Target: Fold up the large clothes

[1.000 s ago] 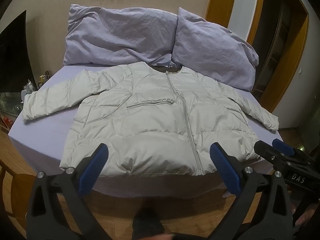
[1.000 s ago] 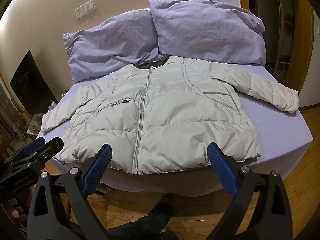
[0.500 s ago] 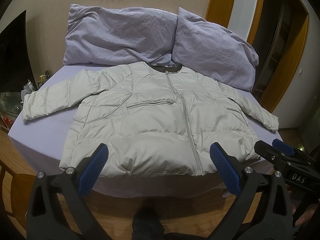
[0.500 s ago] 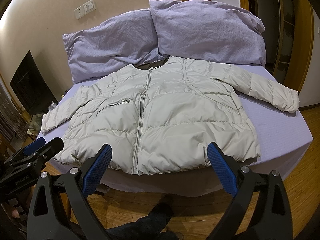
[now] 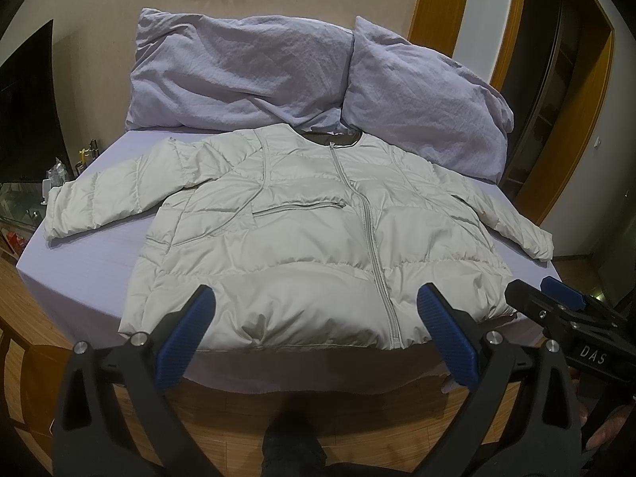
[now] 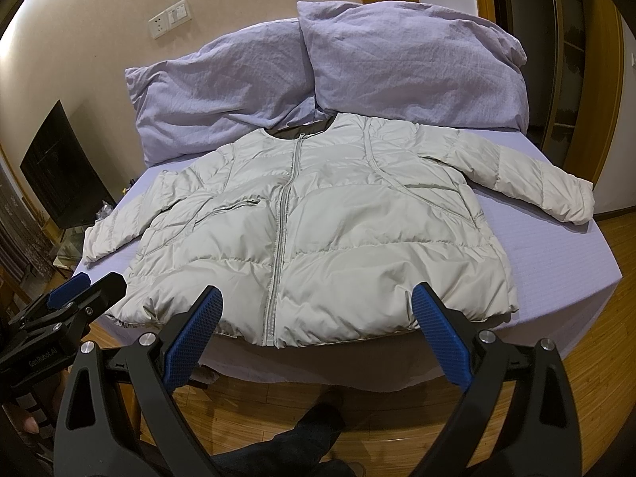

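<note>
A pale grey puffer jacket [image 5: 318, 238] lies flat, zipped, front up on the lilac bed [image 5: 87, 254], sleeves spread to both sides, hem at the near edge. It also shows in the right wrist view [image 6: 326, 230]. My left gripper [image 5: 314, 310] is open and empty, held just before the hem. My right gripper [image 6: 314, 306] is open and empty, also just before the hem. Each gripper shows at the edge of the other's view, the right one [image 5: 556, 310] and the left one [image 6: 79, 290].
Two lilac pillows [image 5: 238, 75] [image 5: 425, 107] lean on the wall behind the collar. Wooden floor [image 6: 596, 318] surrounds the bed. A dark screen and cluttered low stand [image 5: 24, 183] sit left. A wooden door frame [image 5: 572, 119] is right. The person's foot [image 5: 290, 445] is below.
</note>
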A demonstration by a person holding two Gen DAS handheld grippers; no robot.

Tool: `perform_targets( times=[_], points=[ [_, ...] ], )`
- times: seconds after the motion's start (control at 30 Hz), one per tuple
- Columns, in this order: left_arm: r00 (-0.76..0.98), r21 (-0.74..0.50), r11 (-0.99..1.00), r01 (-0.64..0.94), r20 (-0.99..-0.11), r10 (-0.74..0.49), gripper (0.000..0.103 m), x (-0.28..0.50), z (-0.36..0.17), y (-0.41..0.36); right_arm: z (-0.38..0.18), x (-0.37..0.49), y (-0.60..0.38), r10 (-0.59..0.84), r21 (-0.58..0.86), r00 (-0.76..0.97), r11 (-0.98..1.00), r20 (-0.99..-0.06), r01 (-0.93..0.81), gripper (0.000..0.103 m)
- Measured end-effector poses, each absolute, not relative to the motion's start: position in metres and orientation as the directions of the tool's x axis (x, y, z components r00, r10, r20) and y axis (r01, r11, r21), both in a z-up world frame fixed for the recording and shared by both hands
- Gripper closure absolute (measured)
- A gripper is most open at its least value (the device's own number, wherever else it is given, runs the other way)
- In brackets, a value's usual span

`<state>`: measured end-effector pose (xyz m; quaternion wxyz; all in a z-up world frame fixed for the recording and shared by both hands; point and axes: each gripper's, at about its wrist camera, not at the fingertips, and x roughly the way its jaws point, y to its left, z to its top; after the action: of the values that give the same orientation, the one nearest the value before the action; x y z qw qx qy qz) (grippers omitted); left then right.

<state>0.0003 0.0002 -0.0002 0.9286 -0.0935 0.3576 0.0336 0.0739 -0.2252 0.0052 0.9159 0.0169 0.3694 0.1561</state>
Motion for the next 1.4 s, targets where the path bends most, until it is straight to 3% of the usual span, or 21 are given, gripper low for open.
perform_targets(
  times=[1.4],
  points=[
    [0.744,-0.152,0.98,-0.13,-0.668,-0.005,0.002,0.0001,-0.0001,0.0004,0.0057,0.0754,-0.2271,0.298,0.148,0.68,0.951,-0.67,-0.272,0.005]
  ],
)
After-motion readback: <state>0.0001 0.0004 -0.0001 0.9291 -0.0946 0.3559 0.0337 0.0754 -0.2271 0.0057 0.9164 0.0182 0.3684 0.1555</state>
